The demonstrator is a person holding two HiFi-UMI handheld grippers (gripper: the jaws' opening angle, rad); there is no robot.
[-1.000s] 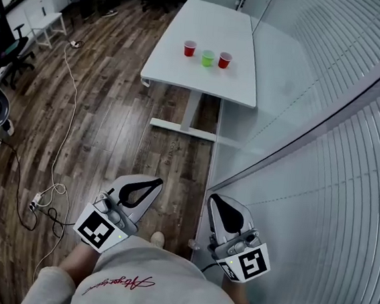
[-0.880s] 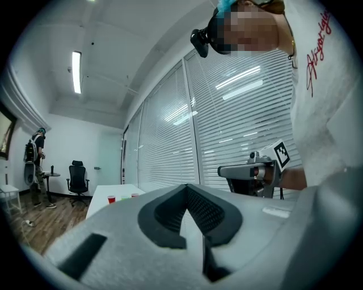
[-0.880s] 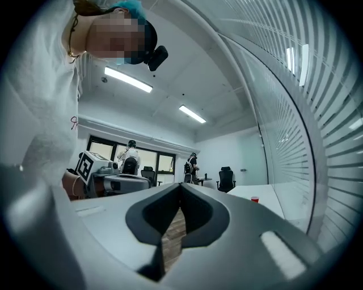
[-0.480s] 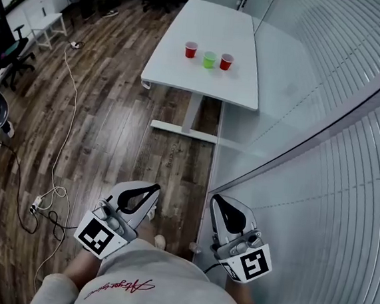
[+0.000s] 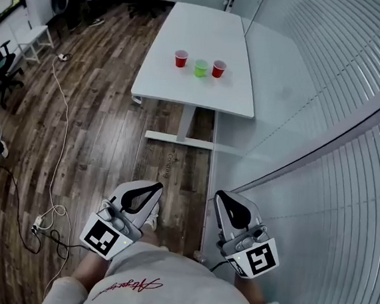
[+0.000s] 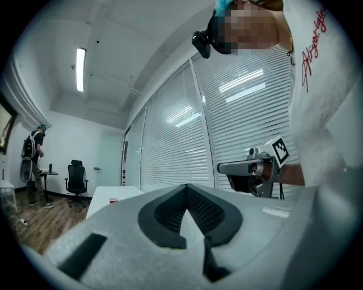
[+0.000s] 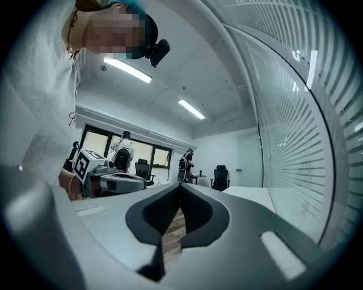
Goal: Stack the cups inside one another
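Three cups stand in a row on the far white table (image 5: 182, 90): a red cup (image 5: 180, 58), a green cup (image 5: 201, 67) and another red cup (image 5: 219, 68). Both grippers are held close to my body, well short of the table. My left gripper (image 5: 154, 188) is shut with nothing in it, and so is my right gripper (image 5: 220, 198). In the left gripper view the closed gripper (image 6: 186, 188) points toward the table, where one red cup (image 6: 113, 200) shows as a small spot. In the right gripper view the shut gripper (image 7: 180, 187) holds nothing.
A glass wall with blinds (image 5: 329, 94) runs along the right, close to the table and my right side. A cable (image 5: 54, 135) trails over the wooden floor on the left. Office chairs (image 6: 75, 177) and standing people (image 7: 186, 164) are far back.
The floor and its cable have slid down the head view and the table has shifted slightly, as I move forward with both grippers. Both stay shut and empty.
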